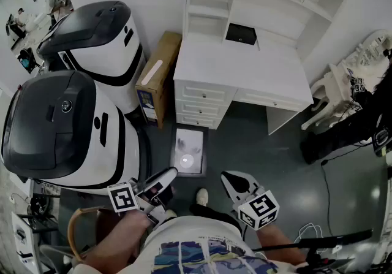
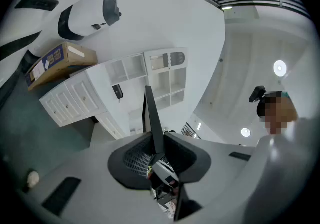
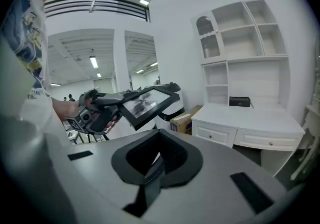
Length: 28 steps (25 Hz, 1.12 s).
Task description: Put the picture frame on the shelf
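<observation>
CARRYING STAGE: The left gripper (image 1: 166,177) pinches the picture frame (image 3: 145,101) by one edge, low in front of the person and well short of the white desk (image 1: 245,67). The right gripper (image 1: 229,179) hangs pressed together, holding nothing. The next move is likely a step forward and a lift to the shelf (image 1: 207,15). The framed picture is blurred, and the upper cubbies are cut off.

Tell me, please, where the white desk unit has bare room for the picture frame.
The desktop is bare across its front and right; only a small black box sits at the back, under the hutch. The cubbies left of that box look empty. Left of the desk it is crowded: a cardboard box and two large white machines.
</observation>
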Each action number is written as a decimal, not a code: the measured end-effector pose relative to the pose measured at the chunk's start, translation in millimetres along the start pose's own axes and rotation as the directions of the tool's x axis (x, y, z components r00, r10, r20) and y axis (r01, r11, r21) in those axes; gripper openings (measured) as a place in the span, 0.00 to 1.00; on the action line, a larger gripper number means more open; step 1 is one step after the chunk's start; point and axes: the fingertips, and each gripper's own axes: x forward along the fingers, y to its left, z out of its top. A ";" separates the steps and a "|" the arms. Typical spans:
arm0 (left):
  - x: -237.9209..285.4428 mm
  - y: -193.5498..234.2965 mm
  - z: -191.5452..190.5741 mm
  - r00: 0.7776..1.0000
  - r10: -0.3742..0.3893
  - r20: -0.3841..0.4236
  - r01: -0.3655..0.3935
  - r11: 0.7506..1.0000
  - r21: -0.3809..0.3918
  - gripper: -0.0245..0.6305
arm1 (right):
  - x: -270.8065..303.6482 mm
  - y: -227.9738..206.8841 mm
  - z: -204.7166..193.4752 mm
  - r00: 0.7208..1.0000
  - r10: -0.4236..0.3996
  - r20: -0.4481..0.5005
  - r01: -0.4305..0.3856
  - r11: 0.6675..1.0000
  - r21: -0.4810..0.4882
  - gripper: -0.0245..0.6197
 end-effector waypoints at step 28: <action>210.5 74.0 140.1 0.999 -0.023 -0.031 0.021 0.998 -0.055 0.16 | 80.3 -193.2 36.1 0.994 -0.096 -0.047 0.099 0.993 0.068 0.09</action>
